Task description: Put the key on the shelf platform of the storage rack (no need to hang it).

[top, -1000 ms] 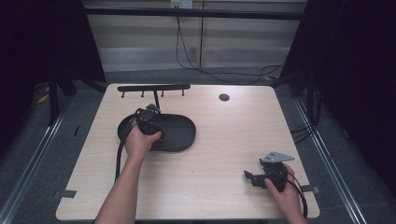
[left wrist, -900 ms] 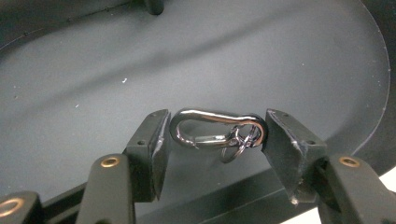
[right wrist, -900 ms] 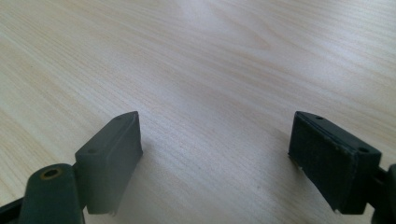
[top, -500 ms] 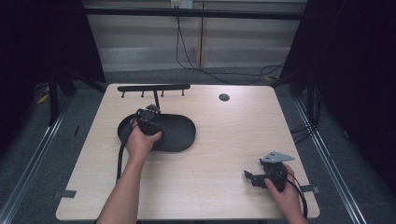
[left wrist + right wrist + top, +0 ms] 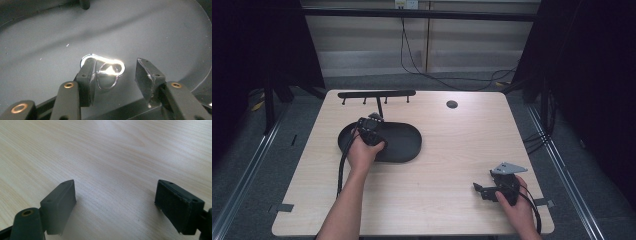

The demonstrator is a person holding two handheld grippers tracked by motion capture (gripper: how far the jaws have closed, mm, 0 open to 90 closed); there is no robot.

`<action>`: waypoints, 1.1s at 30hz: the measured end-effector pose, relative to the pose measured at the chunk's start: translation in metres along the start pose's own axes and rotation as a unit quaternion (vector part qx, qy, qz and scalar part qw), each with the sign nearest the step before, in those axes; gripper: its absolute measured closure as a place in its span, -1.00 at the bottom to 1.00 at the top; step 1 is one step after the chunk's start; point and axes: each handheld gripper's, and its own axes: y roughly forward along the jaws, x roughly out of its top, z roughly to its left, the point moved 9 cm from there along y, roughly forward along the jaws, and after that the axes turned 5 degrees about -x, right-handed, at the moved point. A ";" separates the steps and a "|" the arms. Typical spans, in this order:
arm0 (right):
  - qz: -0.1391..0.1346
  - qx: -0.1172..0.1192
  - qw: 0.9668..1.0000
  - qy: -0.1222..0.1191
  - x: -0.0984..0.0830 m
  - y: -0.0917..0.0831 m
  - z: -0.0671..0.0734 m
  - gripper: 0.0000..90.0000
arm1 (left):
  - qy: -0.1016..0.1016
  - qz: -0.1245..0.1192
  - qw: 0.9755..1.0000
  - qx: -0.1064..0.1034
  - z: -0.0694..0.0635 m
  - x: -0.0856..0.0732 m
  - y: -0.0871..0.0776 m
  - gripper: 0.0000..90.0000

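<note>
**A:** Where is the work at this moment?

**B:** The left gripper [image 5: 371,131] is lowered over a black oval tray [image 5: 404,145] on the wooden table [image 5: 452,150]. In the left gripper view, a shiny metal carabiner clip [image 5: 103,65] with a key ring [image 5: 108,79] on it lies flat on the tray floor. The jaws stand apart, one on each side of it; the left jaw looks to be touching the clip, the other is clear of it.

**A:** So nothing is grasped yet?

**B:** No. The clip is bracketed but unpinched. Closing and lifting appear to remain.

**A:** And the other hand?

**B:** The right gripper [image 5: 497,189] rests near the table's front right corner, jaws spread wide over bare wood, holding nothing. A black hook rack [image 5: 377,94] stands behind the tray, possibly the clip's destination.
</note>
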 end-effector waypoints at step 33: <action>0.000 0.000 1.000 0.000 0.000 0.000 0.000 -0.63 | 0.006 -0.015 1.000 -0.001 0.004 -0.003 -0.018 -0.16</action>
